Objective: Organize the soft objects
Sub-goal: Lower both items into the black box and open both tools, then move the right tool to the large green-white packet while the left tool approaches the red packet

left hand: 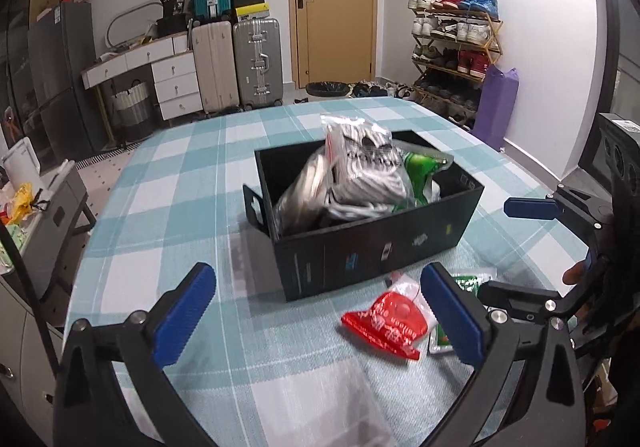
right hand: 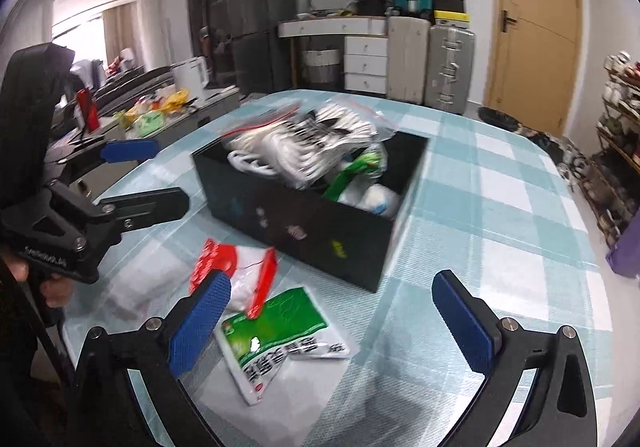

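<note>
Centrally in both views sits a black open box (left hand: 372,247) on the checked counter (left hand: 168,175), stuffed with soft packets — a clear bag of white-and-grey cloth (left hand: 360,155) sticks up above its rim, with a green-printed bag (left hand: 420,175) tucked beside it toward the right. Below the box, in the lower middle of the left wrist view, a red-and-white packet (left hand: 384,321) lies flat on the cloth, partly overlapping a green-and-white packet (right hand: 280,339) that fills the lower centre of the right wrist view. Both packets lie just outside the box, close to its near wall. The left hand-held gripper (left hand: 316,317) has its blue pads spread wide apart with nothing between them; the red packet shows just inside its right pad. The right hand-held gripper (right hand: 332,321) is likewise fully apart and empty, hovering over the green-and-white packet — no pad presses on it.
</note>
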Motion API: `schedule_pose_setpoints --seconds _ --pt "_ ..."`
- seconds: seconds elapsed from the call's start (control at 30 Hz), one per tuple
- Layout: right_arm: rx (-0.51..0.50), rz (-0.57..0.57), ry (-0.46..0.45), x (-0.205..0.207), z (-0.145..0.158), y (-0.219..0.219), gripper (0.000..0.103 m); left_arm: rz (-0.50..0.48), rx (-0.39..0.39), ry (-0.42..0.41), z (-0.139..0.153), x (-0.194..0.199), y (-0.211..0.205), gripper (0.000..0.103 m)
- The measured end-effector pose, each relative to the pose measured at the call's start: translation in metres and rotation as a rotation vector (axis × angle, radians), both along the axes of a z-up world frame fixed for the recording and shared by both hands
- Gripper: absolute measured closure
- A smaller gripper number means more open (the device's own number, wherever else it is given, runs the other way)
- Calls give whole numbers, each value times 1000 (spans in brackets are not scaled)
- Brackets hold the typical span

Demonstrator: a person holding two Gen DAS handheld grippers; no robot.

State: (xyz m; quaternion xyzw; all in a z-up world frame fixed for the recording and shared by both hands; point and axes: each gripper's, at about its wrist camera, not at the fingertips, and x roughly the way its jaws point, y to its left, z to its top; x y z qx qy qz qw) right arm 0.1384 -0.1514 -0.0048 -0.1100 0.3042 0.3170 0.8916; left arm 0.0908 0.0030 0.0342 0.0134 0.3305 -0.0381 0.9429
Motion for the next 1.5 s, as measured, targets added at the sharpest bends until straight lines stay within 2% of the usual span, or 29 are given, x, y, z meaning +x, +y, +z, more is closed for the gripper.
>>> schedule_pose_setpoints --seconds 0.43,0.97,1.33,1.4,1.5 --pt "-119 116 83 -8 -22 21 1 -17 -7 33 -10 2 0 0" --pt "-210 129 147 -4 -38 27 1 -34 19 81 -22 6 -11 0" --pt "-192 96 160 6 -38 29 2 -32 5 95 -24 7 -8 0" --pt "-182 107 160 6 -36 30 11 -34 5 97 -24 7 -9 0" --pt "-174 123 163 4 -34 33 18 -40 8 96 -24 5 -10 0"
